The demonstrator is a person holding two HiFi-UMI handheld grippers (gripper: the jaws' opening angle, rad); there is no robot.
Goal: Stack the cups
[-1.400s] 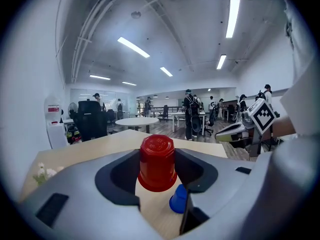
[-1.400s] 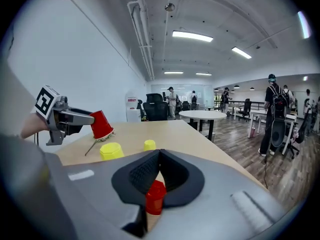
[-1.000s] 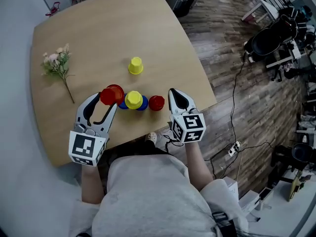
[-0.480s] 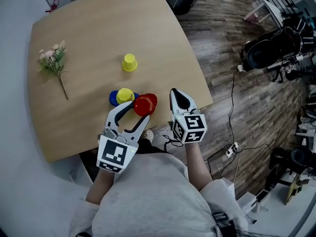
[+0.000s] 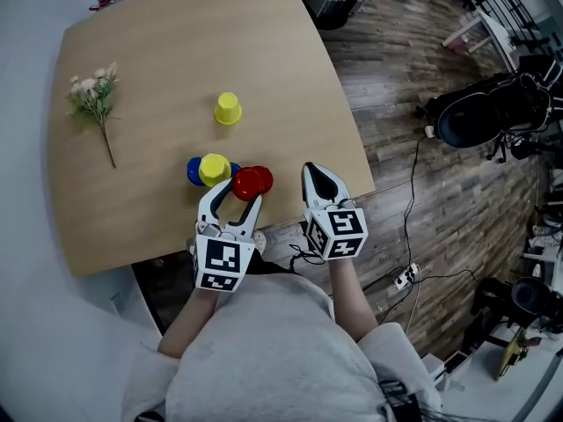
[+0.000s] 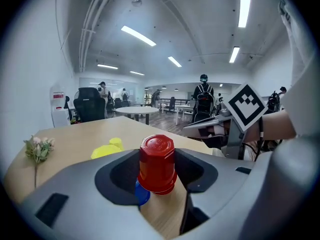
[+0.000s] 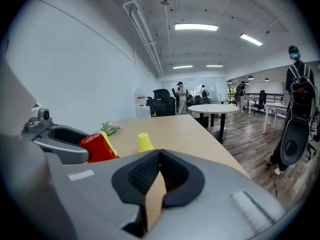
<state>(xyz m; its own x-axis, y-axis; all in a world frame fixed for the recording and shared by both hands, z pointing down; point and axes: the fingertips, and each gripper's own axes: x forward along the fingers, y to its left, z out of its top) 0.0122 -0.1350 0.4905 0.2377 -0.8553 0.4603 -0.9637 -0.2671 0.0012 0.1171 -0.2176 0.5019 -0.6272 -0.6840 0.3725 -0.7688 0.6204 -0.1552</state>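
My left gripper (image 5: 237,193) is shut on an upside-down red cup (image 5: 252,181) near the front edge of the wooden table (image 5: 158,60). In the left gripper view this red cup (image 6: 156,164) stands between the jaws, and a second red rim shows just under it. Directly to its left a yellow cup (image 5: 214,169) sits on top of a blue cup (image 5: 193,171). Another yellow cup (image 5: 227,109) stands alone further back. My right gripper (image 5: 318,176) is shut and holds nothing, to the right of the red cup, over the table's edge.
A sprig of artificial flowers (image 5: 92,99) lies at the table's left. Beyond the table's right edge there is wood floor with a black chair (image 5: 479,117) and cables (image 5: 409,275). The left gripper view shows a person (image 6: 202,96) standing far off.
The left gripper carried its red cup rightward and down, from left of the blue and yellow cups to where the other red cup stood. The right gripper hardly moved.
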